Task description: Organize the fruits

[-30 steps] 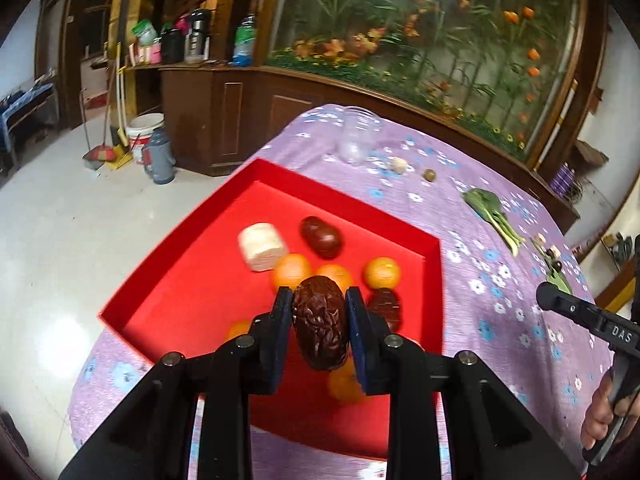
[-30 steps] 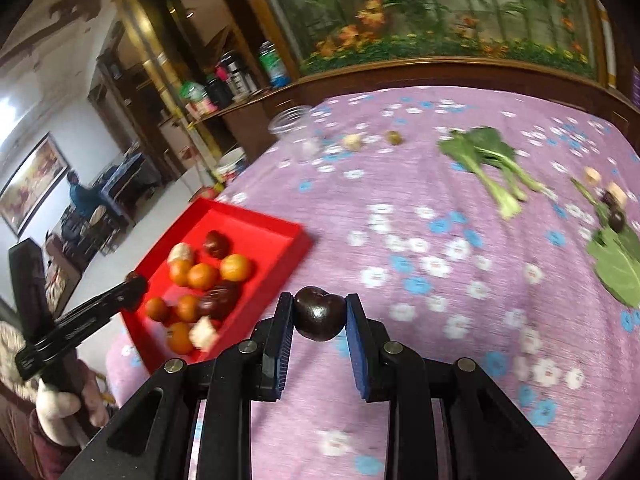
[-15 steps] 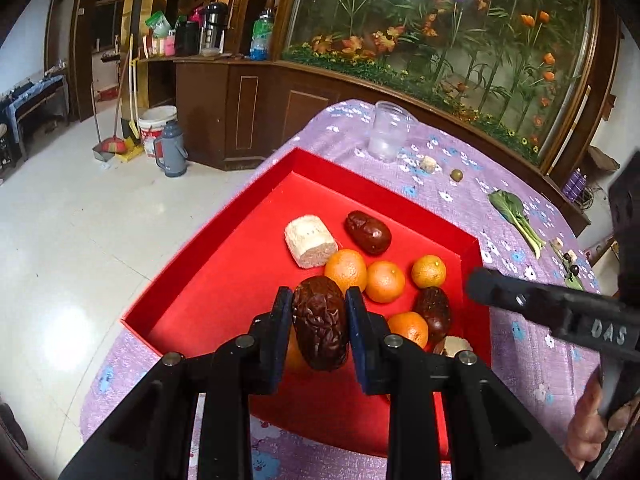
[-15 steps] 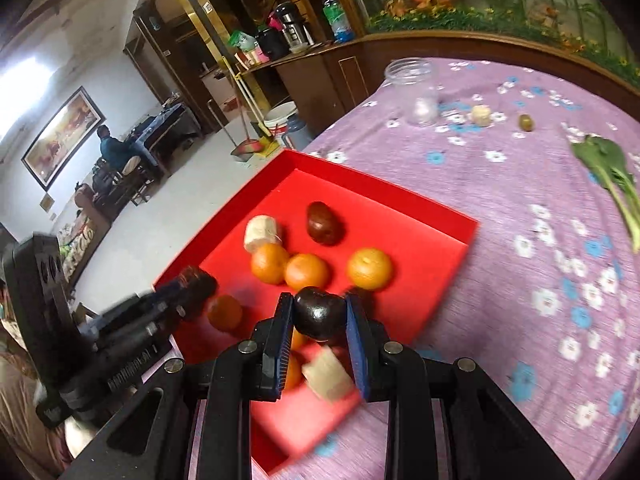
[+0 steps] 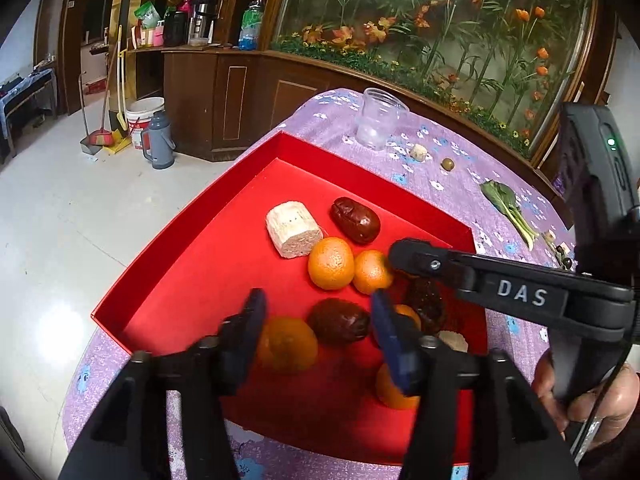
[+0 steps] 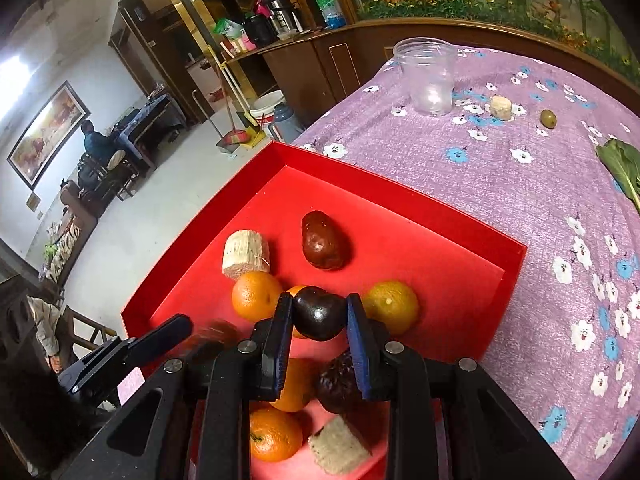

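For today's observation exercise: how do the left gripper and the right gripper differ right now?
The left gripper is open and holds nothing; the right gripper is shut on a smooth, glossy dark fruit. A wrinkled dark red date lies in the tray below the left one's open fingers. Both are over the red tray.

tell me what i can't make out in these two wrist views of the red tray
- Left wrist view: the right tongs cover a dark fruit behind them; its kind is unclear.
- Left wrist view: the left tongs are motion-blurred and hide part of an orange.
- Right wrist view: the date near the left tongs is a blur.
- Right wrist view: the red tray near edge is hidden by the tongs' frame.
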`<state>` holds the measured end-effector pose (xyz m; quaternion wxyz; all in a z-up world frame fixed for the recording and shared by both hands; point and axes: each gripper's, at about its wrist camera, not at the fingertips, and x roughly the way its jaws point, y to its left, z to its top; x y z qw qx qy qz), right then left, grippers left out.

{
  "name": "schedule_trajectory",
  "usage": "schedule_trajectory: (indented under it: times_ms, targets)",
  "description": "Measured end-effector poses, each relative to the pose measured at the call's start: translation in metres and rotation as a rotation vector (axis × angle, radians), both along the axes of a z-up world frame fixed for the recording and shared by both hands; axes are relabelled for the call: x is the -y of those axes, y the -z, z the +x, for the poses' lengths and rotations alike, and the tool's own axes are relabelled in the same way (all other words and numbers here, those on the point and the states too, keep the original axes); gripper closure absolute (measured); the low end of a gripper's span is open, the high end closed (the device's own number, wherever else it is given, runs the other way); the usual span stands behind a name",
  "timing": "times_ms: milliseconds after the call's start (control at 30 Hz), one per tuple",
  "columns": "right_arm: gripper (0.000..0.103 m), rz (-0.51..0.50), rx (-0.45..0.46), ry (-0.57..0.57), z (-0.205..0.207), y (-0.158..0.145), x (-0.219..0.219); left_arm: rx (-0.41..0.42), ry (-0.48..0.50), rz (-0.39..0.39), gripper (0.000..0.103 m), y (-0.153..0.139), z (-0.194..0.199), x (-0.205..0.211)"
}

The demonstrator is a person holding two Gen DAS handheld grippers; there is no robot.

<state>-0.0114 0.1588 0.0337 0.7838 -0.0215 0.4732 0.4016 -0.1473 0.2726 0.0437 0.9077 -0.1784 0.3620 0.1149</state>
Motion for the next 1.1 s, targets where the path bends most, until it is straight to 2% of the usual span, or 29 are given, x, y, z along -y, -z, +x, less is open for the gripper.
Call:
schedule_trajectory:
  times_ms: [67,100,133,367,533,633,800,933,1100]
  targets:
    - [0.066,0.009,-0.006,0.004,0.000,0.000,0.000,0.000,-0.001,0.002,0.042,-0.002,-0.001,0.001]
    - [0.057,0.012,-0.005,0.007,0.000,0.000,0.000,0.000,0.001,-0.002,0.040,-0.001,-0.001,0.000]
    - [0.052,0.017,0.000,0.013,0.000,-0.001,0.002,0.001,0.001,-0.004,0.039,-0.002,-0.001,0.000]
    - [0.051,0.046,0.032,0.054,-0.001,-0.014,0.016,0.004,0.001,0.001,0.038,-0.005,-0.005,0.002]
    - [0.050,0.059,0.052,0.077,-0.006,-0.020,0.031,0.007,0.009,0.034,0.037,-0.012,-0.010,0.012]
    - [0.050,0.058,0.067,0.096,-0.013,-0.021,0.042,0.004,0.000,0.082,0.034,-0.017,-0.013,0.021]
    - [0.048,0.030,0.116,0.128,-0.025,-0.021,0.057,-0.006,-0.047,0.174,0.022,-0.025,-0.018,0.031]
    - [0.044,-0.003,0.157,0.146,-0.036,-0.019,0.071,-0.014,-0.069,0.197,0.020,-0.029,-0.021,0.035]
    - [0.043,0.008,0.159,0.155,-0.049,-0.020,0.086,-0.031,-0.077,0.237,0.020,-0.033,-0.023,0.046]
